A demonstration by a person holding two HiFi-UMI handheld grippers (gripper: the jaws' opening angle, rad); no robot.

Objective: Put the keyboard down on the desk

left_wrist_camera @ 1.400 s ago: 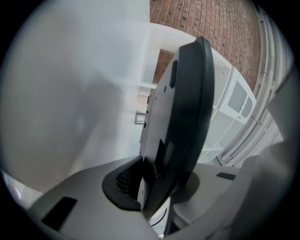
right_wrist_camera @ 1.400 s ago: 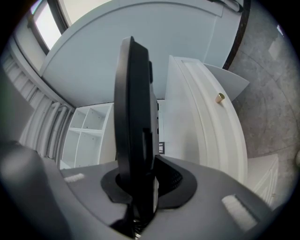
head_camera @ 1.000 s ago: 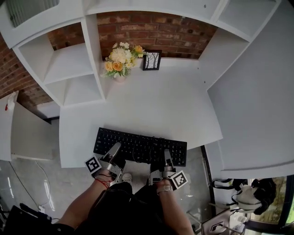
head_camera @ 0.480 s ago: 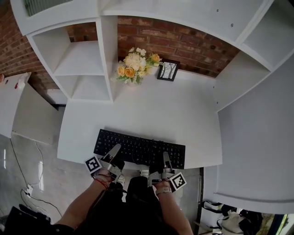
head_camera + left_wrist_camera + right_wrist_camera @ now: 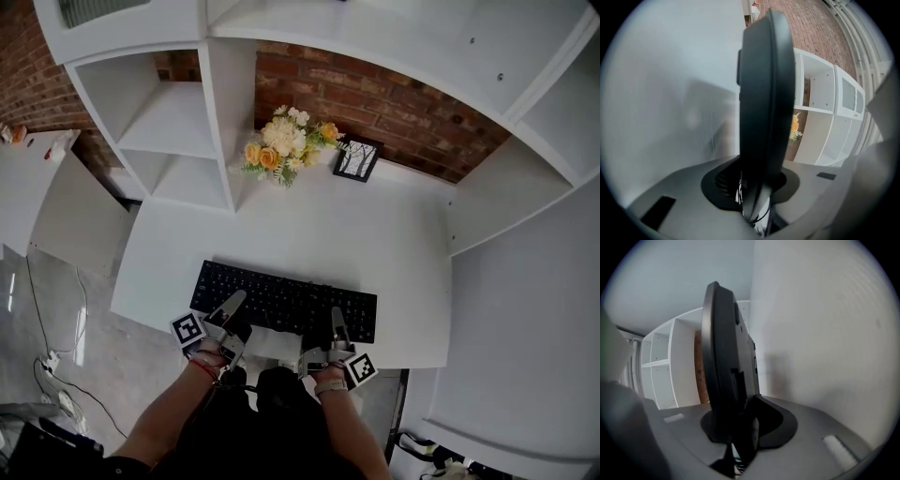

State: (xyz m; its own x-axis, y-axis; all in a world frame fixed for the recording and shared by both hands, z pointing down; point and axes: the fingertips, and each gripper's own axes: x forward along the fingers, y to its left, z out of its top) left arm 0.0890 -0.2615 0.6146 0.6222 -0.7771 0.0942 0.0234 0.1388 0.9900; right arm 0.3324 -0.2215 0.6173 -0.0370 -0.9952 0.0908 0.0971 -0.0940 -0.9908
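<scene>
At desk [image 5: 375, 234] edge, my left gripper [image 5: 233, 307] and right gripper [image 5: 337, 321] clamp the keyboard [image 5: 284, 302]; early release could drop it.

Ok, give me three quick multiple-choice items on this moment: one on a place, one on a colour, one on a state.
1. Where does the picture frame stand?
A. On the floor
B. Inside a shelf compartment
C. At the back of the desk, just right of the flowers

2. What colour is the keyboard?
A. White
B. Black
C. Red

3. What state are the left claw and the right claw in?
A. Both shut on the keyboard's near edge
B. Both open and empty
C. Only the left one grips it

Answers:
1 C: the head view shows the frame against the brick wall beside the bouquet.
2 B: it lies dark against the white desktop.
3 A: each gripper view shows the keyboard edge-on between that claw's jaws.
</scene>
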